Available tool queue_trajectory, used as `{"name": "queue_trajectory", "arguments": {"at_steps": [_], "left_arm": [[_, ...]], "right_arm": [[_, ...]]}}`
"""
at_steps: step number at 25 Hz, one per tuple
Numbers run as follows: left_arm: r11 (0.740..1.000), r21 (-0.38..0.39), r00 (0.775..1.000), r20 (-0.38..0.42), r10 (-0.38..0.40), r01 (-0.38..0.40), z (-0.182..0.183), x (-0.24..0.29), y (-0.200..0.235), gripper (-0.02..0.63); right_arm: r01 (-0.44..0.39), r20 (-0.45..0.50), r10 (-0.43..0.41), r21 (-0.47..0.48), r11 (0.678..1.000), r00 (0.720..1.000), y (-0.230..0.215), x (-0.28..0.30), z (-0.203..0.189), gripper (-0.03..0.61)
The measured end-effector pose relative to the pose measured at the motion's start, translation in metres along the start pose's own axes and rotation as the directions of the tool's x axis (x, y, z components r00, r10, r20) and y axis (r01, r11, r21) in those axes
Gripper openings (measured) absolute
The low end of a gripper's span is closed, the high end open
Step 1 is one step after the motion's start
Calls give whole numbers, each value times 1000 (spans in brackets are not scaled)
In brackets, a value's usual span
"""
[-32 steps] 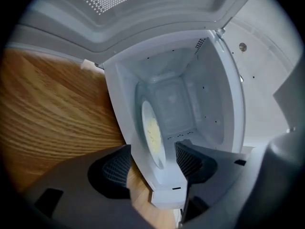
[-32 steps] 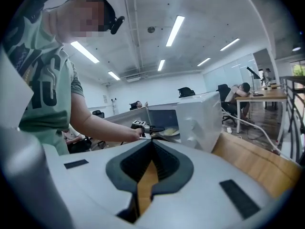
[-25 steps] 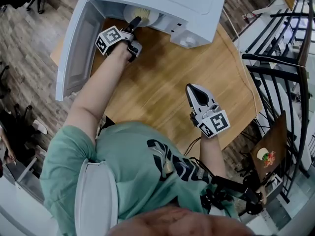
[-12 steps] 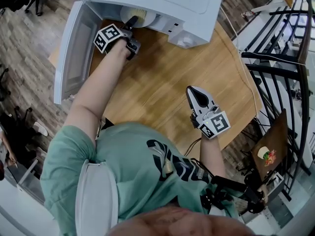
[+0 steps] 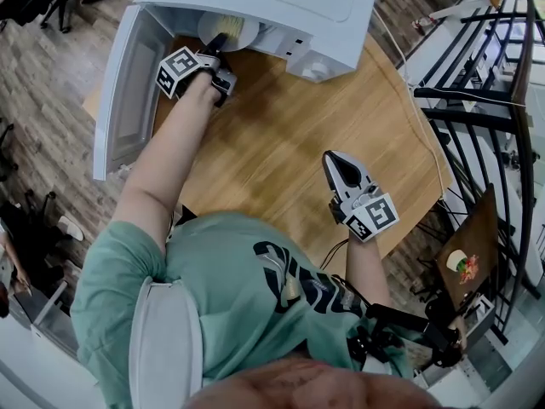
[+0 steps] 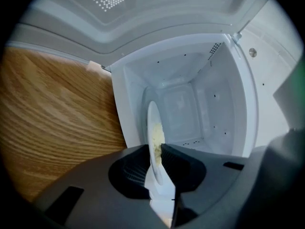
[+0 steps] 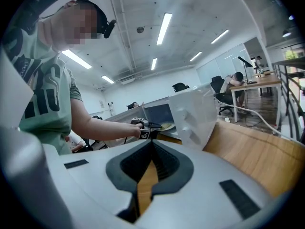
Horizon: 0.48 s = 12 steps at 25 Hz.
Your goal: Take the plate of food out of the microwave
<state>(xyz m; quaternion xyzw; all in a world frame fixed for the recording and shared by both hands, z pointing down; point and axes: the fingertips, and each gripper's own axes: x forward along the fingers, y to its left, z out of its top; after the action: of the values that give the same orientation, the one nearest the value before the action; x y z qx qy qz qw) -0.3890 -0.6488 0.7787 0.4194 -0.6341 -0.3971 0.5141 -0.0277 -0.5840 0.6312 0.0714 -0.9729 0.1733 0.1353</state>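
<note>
A white plate [image 5: 230,27] of pale yellow food [image 6: 156,136] sits in the mouth of the open white microwave [image 5: 281,7]. My left gripper [image 5: 219,43] reaches into the opening. Its jaws have just been closing, and in the left gripper view the plate's rim [image 6: 153,123] stands edge-on between them, pinched by both pads at the left gripper [image 6: 153,150]. My right gripper [image 5: 332,155] hovers over the wooden table [image 5: 289,135] near the person's body, shut and empty. In the right gripper view, the right gripper [image 7: 152,143] points toward the microwave [image 7: 190,111] and the plate [image 7: 167,126].
The microwave door [image 5: 128,92] hangs open to the left of my left arm. The table's right edge borders a black metal railing [image 5: 477,100]. Cables run past the table's far right corner. Office chairs and desks stand in the background.
In the head view the left gripper and the plate have shifted slightly to the left at the microwave's mouth. The right gripper has kept still.
</note>
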Motion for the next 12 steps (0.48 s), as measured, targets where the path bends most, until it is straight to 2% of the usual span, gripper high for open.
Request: {"name": "queue_trajectory", "arguments": {"at_steps": [5, 12], "left_arm": [[997, -42, 998, 5, -66, 66, 0, -13, -19, 48], [990, -68, 993, -2, -121, 120, -4, -39, -34, 46]], "right_arm": [[3, 4, -3, -13, 1000, 1000, 7, -6, 5, 8], [27, 24, -27, -23, 999, 999, 13, -21, 13, 6]]}}
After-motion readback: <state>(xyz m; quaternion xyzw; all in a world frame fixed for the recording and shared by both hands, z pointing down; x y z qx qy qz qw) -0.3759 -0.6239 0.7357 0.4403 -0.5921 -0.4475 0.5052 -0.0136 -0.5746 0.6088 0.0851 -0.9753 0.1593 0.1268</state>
